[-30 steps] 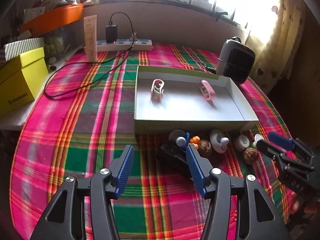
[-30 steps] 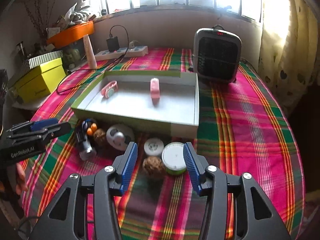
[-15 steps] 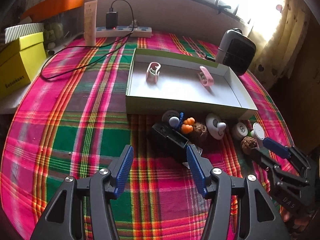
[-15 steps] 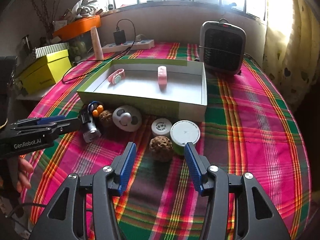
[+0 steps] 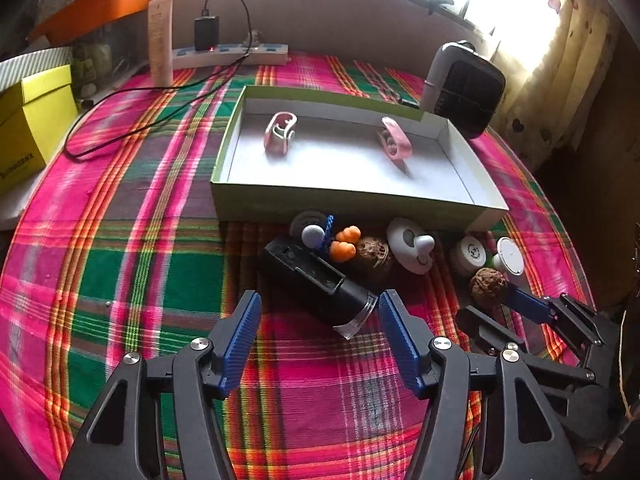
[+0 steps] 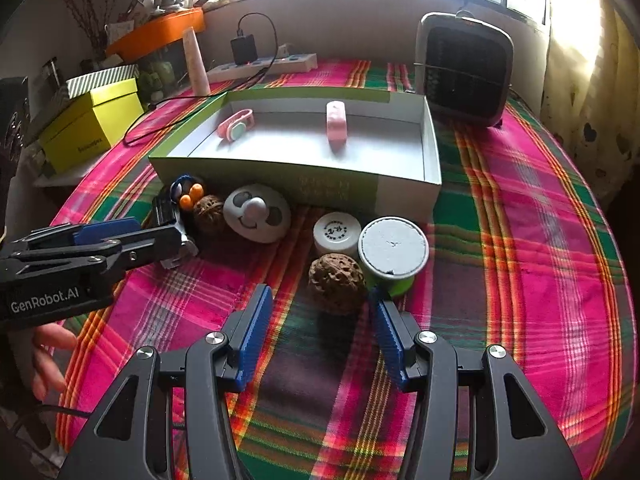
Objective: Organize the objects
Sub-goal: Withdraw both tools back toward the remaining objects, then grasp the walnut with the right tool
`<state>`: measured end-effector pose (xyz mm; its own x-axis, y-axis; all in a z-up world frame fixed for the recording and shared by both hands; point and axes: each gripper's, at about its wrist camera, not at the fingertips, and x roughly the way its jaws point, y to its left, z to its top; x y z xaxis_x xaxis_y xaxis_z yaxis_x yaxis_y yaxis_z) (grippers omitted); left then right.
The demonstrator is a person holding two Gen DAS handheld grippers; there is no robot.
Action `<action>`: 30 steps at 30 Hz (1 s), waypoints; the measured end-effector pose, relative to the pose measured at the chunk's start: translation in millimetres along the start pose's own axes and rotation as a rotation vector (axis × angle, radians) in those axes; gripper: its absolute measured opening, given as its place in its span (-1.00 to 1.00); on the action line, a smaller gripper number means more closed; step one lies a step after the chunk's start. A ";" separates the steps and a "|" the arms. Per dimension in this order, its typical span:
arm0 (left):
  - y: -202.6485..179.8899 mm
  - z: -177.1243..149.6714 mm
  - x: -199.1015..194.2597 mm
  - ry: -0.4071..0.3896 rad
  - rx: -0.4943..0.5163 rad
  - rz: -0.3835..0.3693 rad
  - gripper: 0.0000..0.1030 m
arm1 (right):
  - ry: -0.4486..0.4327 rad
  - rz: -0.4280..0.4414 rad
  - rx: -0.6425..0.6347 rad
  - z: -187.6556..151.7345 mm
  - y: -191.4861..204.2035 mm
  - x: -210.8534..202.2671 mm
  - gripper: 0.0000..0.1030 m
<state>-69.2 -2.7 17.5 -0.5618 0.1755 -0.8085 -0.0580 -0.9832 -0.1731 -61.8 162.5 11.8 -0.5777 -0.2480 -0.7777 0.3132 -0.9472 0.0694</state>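
Here we are over the pink-and-green plaid tablecloth point(image 5: 120, 264), and our left gripper point(image 5: 320, 308) is spreading its blue-padded jaws as we speak, the clear-lensed end of the black cylindrical flashlight point(image 5: 316, 280) lying just ahead of the tips, nothing pressed between the pads. Our right gripper point(image 6: 322, 300) hangs with its jaws apart, the brown wrinkled walnut point(image 6: 337, 282) sitting at the mouth, right by the tips but not squeezed. Touching that walnut we see the green tub with the white lid point(image 6: 393, 249), and just behind it the small white round container point(image 6: 337, 232). Along the near wall of the shallow green-sided cardboard box point(image 6: 320, 186) sit the white smiling-face gadget point(image 6: 257, 212), a second brown walnut point(image 6: 209, 209) and two small orange beads point(image 6: 191, 196). Inside the box, well apart, we spot a pink wristband with a pale disc point(image 6: 236, 124) and a pink rounded clip point(image 6: 336, 122). Behind it all stands the dark square heater point(image 6: 466, 68).
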 end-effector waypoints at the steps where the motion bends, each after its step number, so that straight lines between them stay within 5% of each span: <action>1: -1.1 0.2 1.3 0.003 0.000 0.000 0.19 | 0.002 0.000 -0.002 0.3 0.3 0.4 0.00; 30: 35.9 -12.1 -6.8 0.019 -0.038 0.117 0.19 | -0.001 0.012 -0.003 -0.7 2.4 -1.2 0.00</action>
<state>-57.5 -38.6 10.0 -0.5468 0.0611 -0.8350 0.0381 -0.9945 -0.0977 -59.8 160.7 12.5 -0.5749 -0.2597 -0.7760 0.3223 -0.9435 0.0769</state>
